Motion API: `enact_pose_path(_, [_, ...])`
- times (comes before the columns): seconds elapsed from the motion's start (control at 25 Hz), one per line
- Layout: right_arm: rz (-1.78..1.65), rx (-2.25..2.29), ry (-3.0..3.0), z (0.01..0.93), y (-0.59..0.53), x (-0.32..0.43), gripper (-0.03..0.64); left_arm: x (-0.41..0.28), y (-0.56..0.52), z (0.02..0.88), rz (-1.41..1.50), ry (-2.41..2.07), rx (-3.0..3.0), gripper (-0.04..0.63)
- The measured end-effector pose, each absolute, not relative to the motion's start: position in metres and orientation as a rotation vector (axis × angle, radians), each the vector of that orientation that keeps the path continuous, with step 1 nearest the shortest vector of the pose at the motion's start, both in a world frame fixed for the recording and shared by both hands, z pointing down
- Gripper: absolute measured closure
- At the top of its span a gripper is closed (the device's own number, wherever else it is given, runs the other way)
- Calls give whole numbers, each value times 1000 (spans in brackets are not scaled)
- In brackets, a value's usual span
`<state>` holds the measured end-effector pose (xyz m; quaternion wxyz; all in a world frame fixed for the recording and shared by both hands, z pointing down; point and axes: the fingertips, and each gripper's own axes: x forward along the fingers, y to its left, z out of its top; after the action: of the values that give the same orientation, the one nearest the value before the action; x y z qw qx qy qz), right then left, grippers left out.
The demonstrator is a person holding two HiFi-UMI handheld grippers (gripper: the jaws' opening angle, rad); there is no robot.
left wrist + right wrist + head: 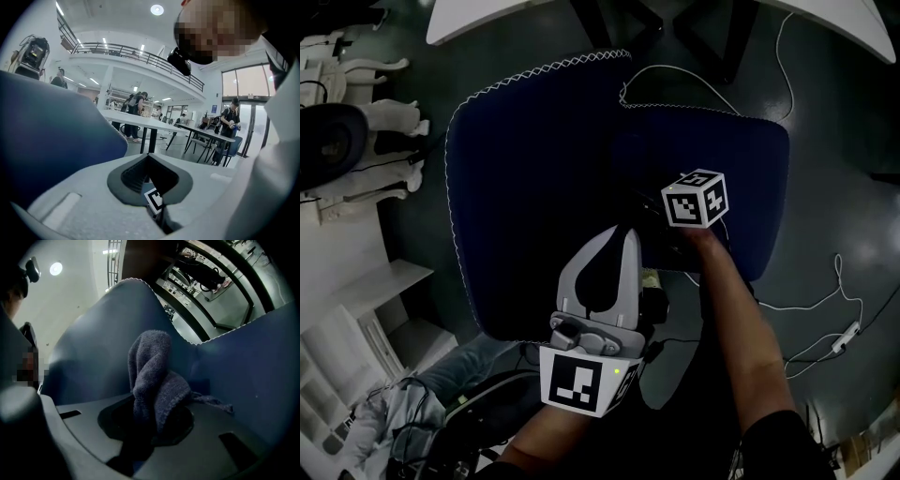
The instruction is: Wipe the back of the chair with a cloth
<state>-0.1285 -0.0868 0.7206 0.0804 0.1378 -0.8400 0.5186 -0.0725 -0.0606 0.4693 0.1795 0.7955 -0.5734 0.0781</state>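
Note:
The dark blue chair with white stitched edges fills the middle of the head view. A grey-blue cloth stands bunched up between the jaws of my right gripper, which is shut on it. The cloth sits close to the chair's blue fabric. In the head view only the right gripper's marker cube shows, over the chair's right panel; its jaws and the cloth are hidden. My left gripper hovers at the chair's near edge, its white jaws shut and empty, with the chair to its left.
White tables stand beyond the chair, with black legs between them. A white cable trails over the dark floor on the right. White furniture and shelves line the left. Tables and standing people show far off.

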Motion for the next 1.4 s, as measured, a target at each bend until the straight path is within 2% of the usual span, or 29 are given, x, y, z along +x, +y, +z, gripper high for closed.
enact_pose_path(0.48, [1590, 573, -2317, 744, -83, -110, 540, -71, -51, 470, 233, -1647, 2230, 588])
enact_pose_path(1.08, [1487, 486, -2546, 529, -26, -125, 540, -103, -8, 376, 260, -1648, 2240, 588])
enact_pose_path(1.4, [1515, 56, -2801, 406, 38, -173, 540, -128, 15, 321, 218, -1695, 2242, 588])
